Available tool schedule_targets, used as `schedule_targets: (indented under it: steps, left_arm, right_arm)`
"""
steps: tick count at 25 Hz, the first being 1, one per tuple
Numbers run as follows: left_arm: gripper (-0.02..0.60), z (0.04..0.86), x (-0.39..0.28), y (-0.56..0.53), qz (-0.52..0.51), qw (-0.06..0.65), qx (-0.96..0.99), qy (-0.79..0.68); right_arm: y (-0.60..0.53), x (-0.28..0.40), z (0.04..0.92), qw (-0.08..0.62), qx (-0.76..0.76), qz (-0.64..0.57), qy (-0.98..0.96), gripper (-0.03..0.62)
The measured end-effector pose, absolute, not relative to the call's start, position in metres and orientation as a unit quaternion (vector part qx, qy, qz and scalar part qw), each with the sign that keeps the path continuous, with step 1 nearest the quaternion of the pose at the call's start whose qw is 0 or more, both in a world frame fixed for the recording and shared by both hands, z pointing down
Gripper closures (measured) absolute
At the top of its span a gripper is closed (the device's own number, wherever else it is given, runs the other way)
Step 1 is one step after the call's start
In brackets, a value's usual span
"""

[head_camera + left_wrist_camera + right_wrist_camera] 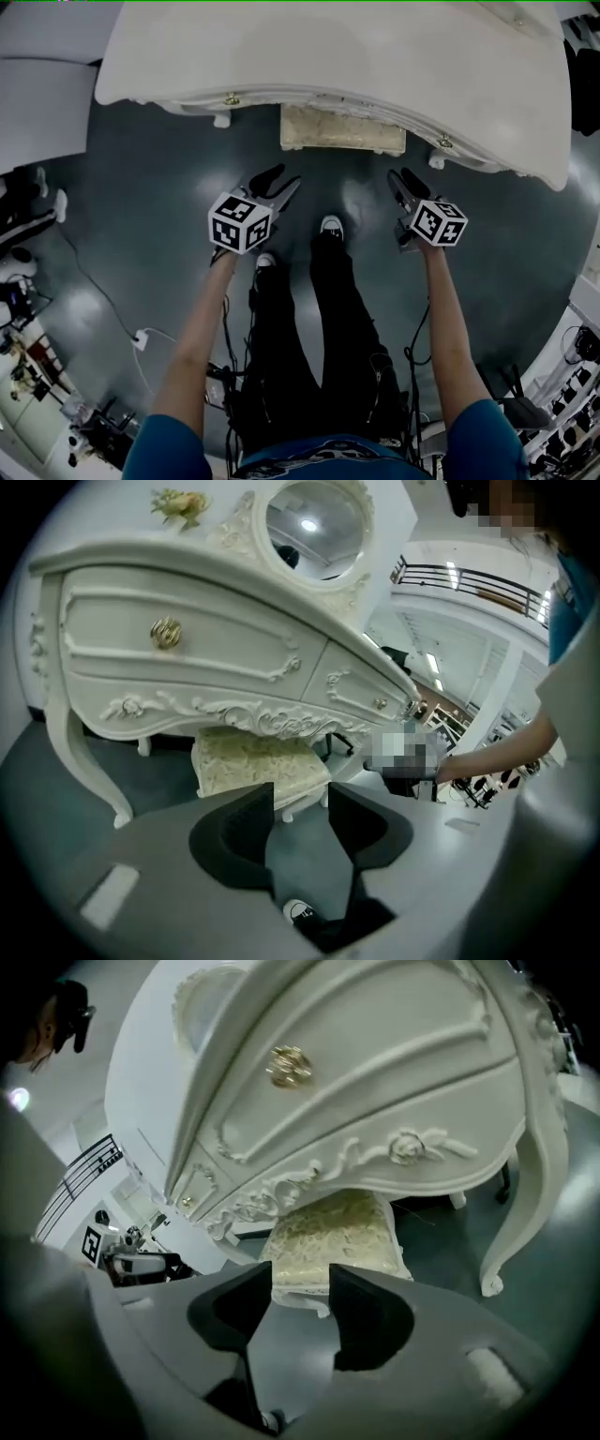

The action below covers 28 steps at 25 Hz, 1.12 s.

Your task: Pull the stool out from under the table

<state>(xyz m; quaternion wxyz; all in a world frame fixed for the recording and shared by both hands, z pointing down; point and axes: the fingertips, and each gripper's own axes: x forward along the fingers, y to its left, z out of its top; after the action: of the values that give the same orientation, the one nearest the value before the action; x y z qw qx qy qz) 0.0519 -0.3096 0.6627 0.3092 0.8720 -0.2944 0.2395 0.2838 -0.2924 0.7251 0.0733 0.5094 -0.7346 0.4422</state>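
Dark floor (141, 216), stool (342, 129) tucked under table (328, 47); my left gripper (279, 180) and right gripper (401, 178) spread, empty: I'd clamp opposite seat edges, pull straight back.

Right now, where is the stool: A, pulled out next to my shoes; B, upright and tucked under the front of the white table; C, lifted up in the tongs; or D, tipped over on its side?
B: the stool stands upright with its seat partly under the front edge of the table.
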Motion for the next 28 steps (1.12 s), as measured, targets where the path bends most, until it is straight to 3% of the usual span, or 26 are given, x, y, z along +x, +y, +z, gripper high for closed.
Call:
schedule_targets:
  steps: [7,14,23,28]
  left_arm:
    - [0.322,0.757,0.036,-0.351,0.235,0.381,0.829,-0.336]
    - [0.223,0.826,0.026,-0.388,0.192,0.468,0.774,-0.382]
    - [0.112,0.861,0.031,-0.412,0.145,0.527,0.746,-0.381]
    - [0.105,0.868,0.041,-0.413,0.142,0.541,0.741,-0.372]
  right_arm:
    - [-0.329,0.331,0.797,0.011,0.549,0.503,-0.667,0.288]
    - [-0.345,0.348,0.836,-0.02,0.557,0.536,-0.634,0.218]
    - [-0.362,0.345,0.866,-0.031,0.543,0.564,-0.621,0.197]
    - [-0.375,0.335,0.863,-0.053,0.531,0.574,-0.622,0.198]
